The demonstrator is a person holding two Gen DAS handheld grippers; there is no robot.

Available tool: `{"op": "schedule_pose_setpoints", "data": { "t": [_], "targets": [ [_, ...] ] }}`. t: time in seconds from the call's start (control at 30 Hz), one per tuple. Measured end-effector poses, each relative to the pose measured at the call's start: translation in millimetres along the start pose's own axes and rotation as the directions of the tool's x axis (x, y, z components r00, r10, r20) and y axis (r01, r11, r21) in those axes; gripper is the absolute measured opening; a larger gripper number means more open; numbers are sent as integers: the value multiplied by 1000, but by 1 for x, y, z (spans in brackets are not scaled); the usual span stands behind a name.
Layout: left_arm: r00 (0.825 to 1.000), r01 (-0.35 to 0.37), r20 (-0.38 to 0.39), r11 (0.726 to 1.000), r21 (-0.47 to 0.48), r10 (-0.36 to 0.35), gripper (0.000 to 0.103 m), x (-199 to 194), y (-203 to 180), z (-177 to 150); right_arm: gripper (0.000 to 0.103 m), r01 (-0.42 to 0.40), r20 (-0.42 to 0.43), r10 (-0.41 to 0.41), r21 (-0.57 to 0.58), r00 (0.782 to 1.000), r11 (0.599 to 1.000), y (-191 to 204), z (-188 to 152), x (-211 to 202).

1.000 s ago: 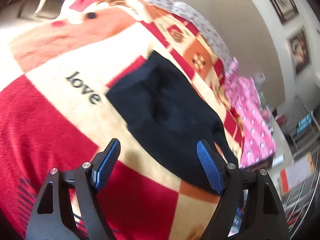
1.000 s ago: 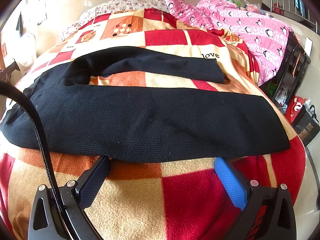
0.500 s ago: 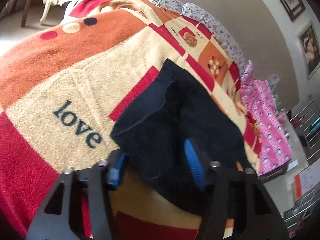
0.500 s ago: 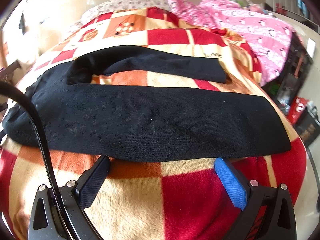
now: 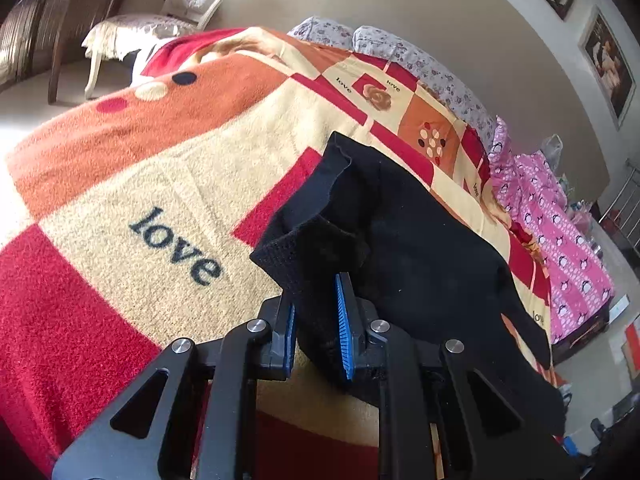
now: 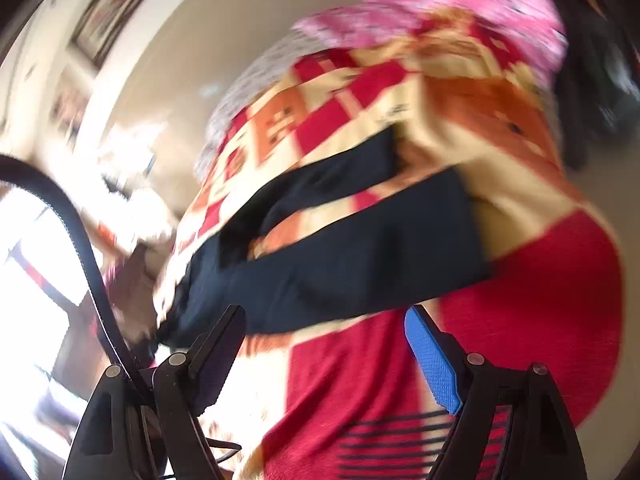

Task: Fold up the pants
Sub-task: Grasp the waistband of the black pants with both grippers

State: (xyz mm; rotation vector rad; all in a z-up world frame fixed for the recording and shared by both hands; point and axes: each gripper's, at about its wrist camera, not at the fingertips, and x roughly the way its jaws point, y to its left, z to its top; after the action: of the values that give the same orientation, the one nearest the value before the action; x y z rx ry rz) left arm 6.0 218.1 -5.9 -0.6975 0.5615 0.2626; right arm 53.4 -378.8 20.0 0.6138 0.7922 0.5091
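Black pants (image 5: 420,248) lie spread on a red, orange and cream checked blanket (image 5: 120,200) over a bed. My left gripper (image 5: 316,300) has one end corner of the pants bunched between its blue pads. Its jaws are still closing and the pads press on the cloth. In the blurred right wrist view the pants (image 6: 360,256) run slantwise across the blanket (image 6: 540,300), both legs showing. My right gripper (image 6: 324,316) hovers just short of the near leg's edge. Its jaws are closing but stand wide, with nothing between them.
A pink penguin-print quilt (image 5: 560,232) lies at the far end of the bed, beside floral pillows (image 5: 400,52). A white chair (image 5: 172,8) stands beyond the bed's edge. Framed pictures (image 5: 608,60) hang on the wall. A black cable (image 6: 80,240) arcs past my right gripper.
My left gripper has come down onto the pants' corner and closed on it, bunching the cloth. My right gripper has swung sideways and rolled, blurring its view, and its jaws have narrowed a little.
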Motion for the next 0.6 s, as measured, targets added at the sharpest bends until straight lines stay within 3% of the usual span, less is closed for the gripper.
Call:
{"op": "schedule_pose_setpoints", "data": {
  "t": [0.1,0.23,0.37,0.47,0.5,0.57,0.6],
  "targets": [
    [999,42,-25,998,-48,-43,16,1,8,1,80,-114,-4,120,279,993,954,-47,22,-3],
    [999,21,-27,999,-26,-21,16,0,2,0,78,-104,-37,141,500,989,860,-74,21,3],
    [999,13,-40,1000,-15,-13,20,1,-1,2,82,-110,-12,135,516,991,850,-68,25,5],
    [999,26,-45,999,-27,-28,21,1,1,4,81,-111,-16,134,462,991,880,-65,38,20],
    [998,34,-47,999,-32,-35,21,2,2,4,77,-95,-24,117,434,993,896,-64,41,23],
    [998,47,-48,998,-49,-49,21,2,5,5,40,-38,-35,52,336,998,941,-52,44,28],
    [998,50,-46,997,-53,-53,21,2,6,5,35,-6,-53,25,324,998,946,-53,42,31]
  ]
}}
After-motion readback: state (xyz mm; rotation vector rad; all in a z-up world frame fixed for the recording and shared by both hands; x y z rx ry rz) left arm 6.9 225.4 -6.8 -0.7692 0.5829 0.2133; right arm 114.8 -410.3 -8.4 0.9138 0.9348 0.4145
